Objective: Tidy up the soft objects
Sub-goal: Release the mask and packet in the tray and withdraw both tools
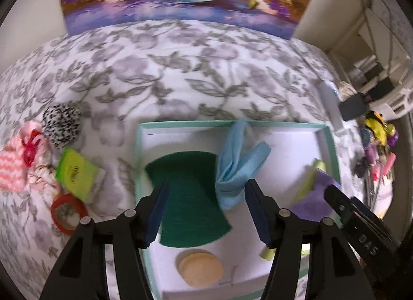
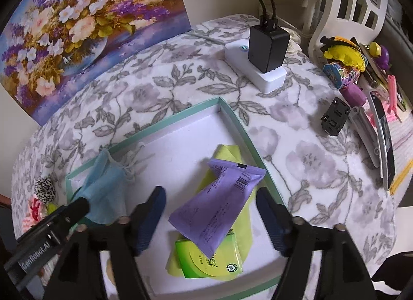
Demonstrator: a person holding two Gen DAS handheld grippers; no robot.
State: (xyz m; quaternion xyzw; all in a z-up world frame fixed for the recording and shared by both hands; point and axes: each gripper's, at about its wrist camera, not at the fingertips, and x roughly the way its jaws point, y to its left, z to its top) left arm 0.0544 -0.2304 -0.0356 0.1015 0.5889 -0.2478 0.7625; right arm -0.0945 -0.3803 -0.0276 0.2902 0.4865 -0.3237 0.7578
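Observation:
A mint-rimmed white box [image 1: 140, 150] lies on the floral bedspread; it also shows in the right wrist view [image 2: 232, 116]. In it lie a dark green cloth [image 1: 191, 196], a light blue cloth [image 1: 235, 168] draped over the far rim, a round beige pad [image 1: 200, 269], a purple tissue pack [image 2: 219, 207], a green tissue pack [image 2: 209, 258] and a yellow-green cloth [image 2: 229, 155]. My left gripper [image 1: 206, 212] is open and empty above the green cloth. My right gripper [image 2: 210, 217] is open and empty around the purple pack.
Left of the box lie a black-and-white scrunchie [image 1: 61, 124], pink knitwear [image 1: 13, 168], a green tissue pack [image 1: 76, 173] and a red tape ring [image 1: 68, 213]. A white power strip with a black charger [image 2: 268, 49] and cluttered toys [image 2: 346, 60] sit right. A flower painting [image 2: 77, 29] stands behind.

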